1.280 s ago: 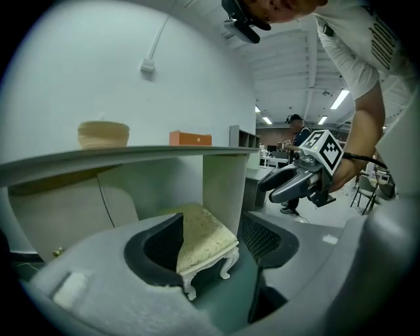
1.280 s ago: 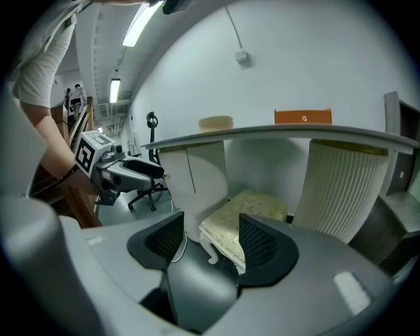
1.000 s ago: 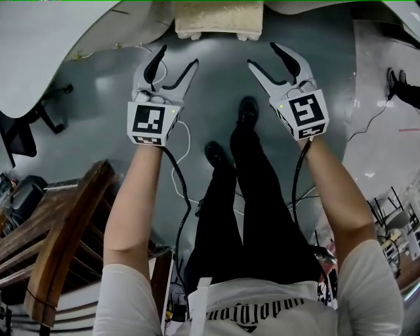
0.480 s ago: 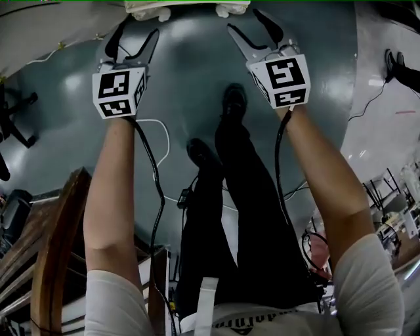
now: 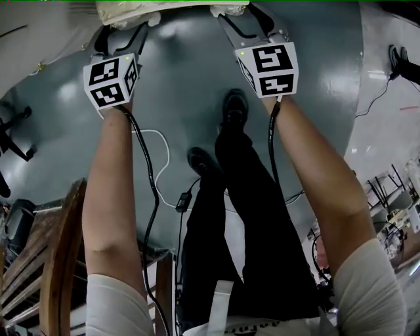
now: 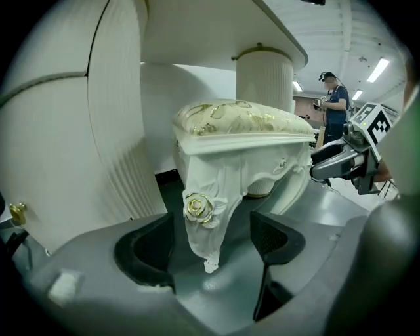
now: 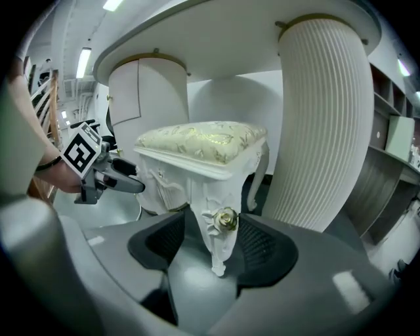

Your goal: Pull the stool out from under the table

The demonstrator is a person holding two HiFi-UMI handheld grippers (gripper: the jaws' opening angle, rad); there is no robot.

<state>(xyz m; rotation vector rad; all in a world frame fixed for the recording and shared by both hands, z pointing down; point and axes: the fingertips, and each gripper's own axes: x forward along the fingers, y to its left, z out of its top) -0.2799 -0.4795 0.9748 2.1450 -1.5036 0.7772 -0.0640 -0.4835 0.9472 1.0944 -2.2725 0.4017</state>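
The white carved stool [image 5: 164, 9] with a cream and gold cushion stands at the top edge of the head view, under the white table [image 6: 197, 39]. My left gripper [image 5: 121, 38] reaches to its left front corner. In the left gripper view the front leg [image 6: 205, 216] with a gold rose stands between the opening jaws of the left gripper [image 6: 210, 246], and neither pad touches it. My right gripper [image 5: 252, 20] is at the right front corner. There the other rose leg [image 7: 220, 230] stands between the pads of the right gripper [image 7: 211, 244], which sit close to it with thin gaps.
Fluted white table columns [image 7: 321, 118] [image 6: 118, 131] flank the stool on both sides. A white cable [image 5: 157, 151] lies on the grey floor by my feet. Dark wooden furniture [image 5: 59, 262] stands at the lower left. A person [image 6: 335, 98] stands far behind.
Both grippers have moved forward to the stool, which has slid to the top edge of the head view. Their fingers now reach its front corners.
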